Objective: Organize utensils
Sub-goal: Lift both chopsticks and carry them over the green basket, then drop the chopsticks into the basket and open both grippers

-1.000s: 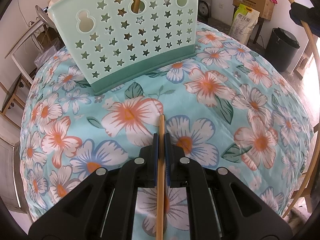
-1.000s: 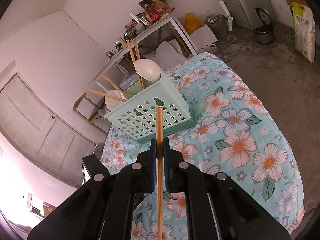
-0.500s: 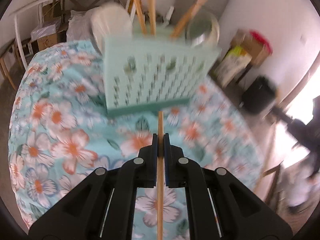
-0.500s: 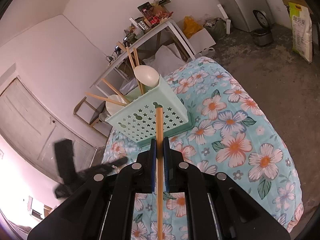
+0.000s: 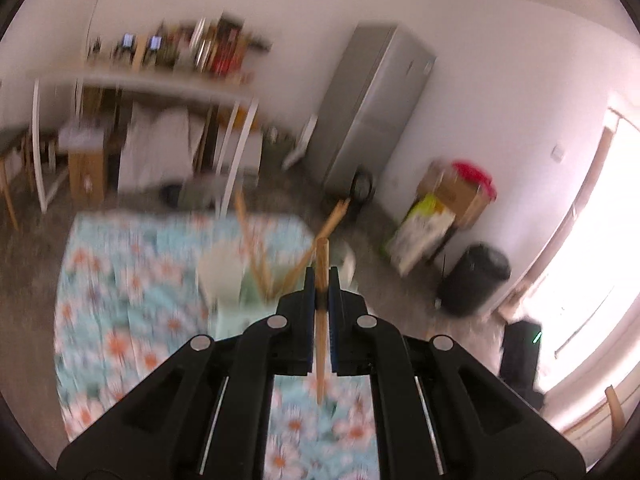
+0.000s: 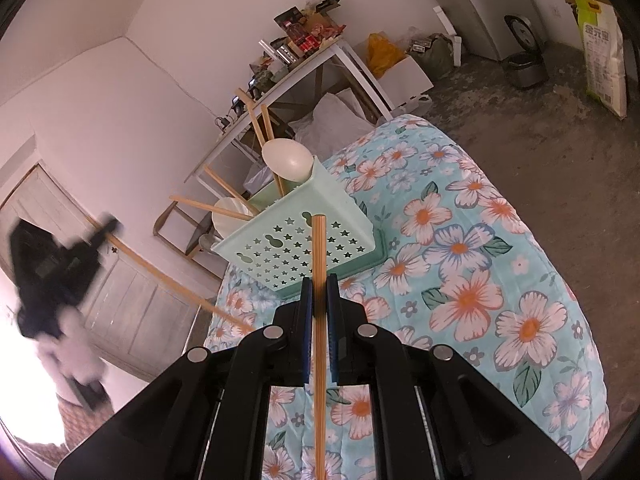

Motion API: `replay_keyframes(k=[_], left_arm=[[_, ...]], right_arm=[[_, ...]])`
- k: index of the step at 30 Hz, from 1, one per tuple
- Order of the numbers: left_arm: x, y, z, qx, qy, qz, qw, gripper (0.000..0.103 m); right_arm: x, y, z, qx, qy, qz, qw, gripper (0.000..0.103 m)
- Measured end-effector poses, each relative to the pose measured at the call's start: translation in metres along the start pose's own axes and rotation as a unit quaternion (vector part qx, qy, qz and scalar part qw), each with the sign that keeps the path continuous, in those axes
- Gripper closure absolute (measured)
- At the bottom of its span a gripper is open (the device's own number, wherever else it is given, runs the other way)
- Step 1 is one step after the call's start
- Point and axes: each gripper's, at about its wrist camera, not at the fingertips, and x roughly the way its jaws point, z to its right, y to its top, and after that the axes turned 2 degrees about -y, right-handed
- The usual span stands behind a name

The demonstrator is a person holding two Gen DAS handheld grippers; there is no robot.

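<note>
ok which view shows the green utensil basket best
The right wrist view: the green utensil basket is sharp, showing its star-cut wall, chopsticks and pale spoon on the floral cloth. The left wrist view is motion-blurred, with the basket mostly hidden behind the left gripper.

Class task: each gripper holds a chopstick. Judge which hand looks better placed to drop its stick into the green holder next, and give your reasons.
Probably the left. The left gripper looks down on the green holder from above. The right gripper faces the holder's star-patterned wall from the side, needing to lift first.
</note>
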Motion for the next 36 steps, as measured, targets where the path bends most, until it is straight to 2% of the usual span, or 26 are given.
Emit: replay_keyframes(k=[2, 5, 10, 12, 17, 22, 27, 29, 31, 36], left_arm=[[-0.009, 0.018, 0.010, 0.019, 0.004, 0.040, 0.9990, 0.098], [-0.010, 0.040, 0.022, 0.038, 0.015, 0.077, 0.9962, 0.098], [0.008, 0.067, 0.028, 0.049, 0.032, 0.108, 0.9924, 0.098], [0.021, 0.072, 0.030, 0.067, 0.057, 0.125, 0.9882, 0.098], [0.066, 0.067, 0.019, 0.076, 0.097, 0.114, 0.9858, 0.098], [0.101, 0.040, 0.004, 0.069, 0.107, 0.078, 0.9888, 0.098], [0.106, 0.022, -0.002, 0.060, 0.096, 0.056, 0.9920, 0.097], [0.099, 0.017, -0.002, 0.062, 0.091, 0.057, 0.9922, 0.092], [0.091, 0.014, -0.001, 0.062, 0.089, 0.062, 0.9921, 0.080], [0.069, 0.005, -0.002, 0.049, 0.082, 0.068, 0.9930, 0.067]], right_arm=[[0.001, 0.000, 0.003, 0.004, 0.000, -0.001, 1.000, 0.096], [0.002, 0.001, 0.007, 0.009, 0.002, -0.003, 1.000, 0.096], [0.000, 0.003, 0.010, 0.013, -0.003, -0.004, 1.000, 0.096], [-0.003, 0.004, 0.009, 0.011, -0.006, -0.001, 1.000, 0.096], [-0.006, 0.004, 0.012, 0.013, -0.009, 0.002, 1.000, 0.096], [-0.007, 0.003, 0.014, 0.015, -0.012, -0.001, 1.000, 0.096], [-0.009, 0.004, 0.011, 0.010, -0.013, 0.001, 1.000, 0.096], [-0.009, 0.003, 0.009, 0.009, -0.013, 0.001, 1.000, 0.096], [-0.008, 0.003, 0.008, 0.008, -0.012, 0.001, 1.000, 0.096], [-0.007, 0.002, 0.002, 0.002, -0.012, -0.001, 1.000, 0.096]])
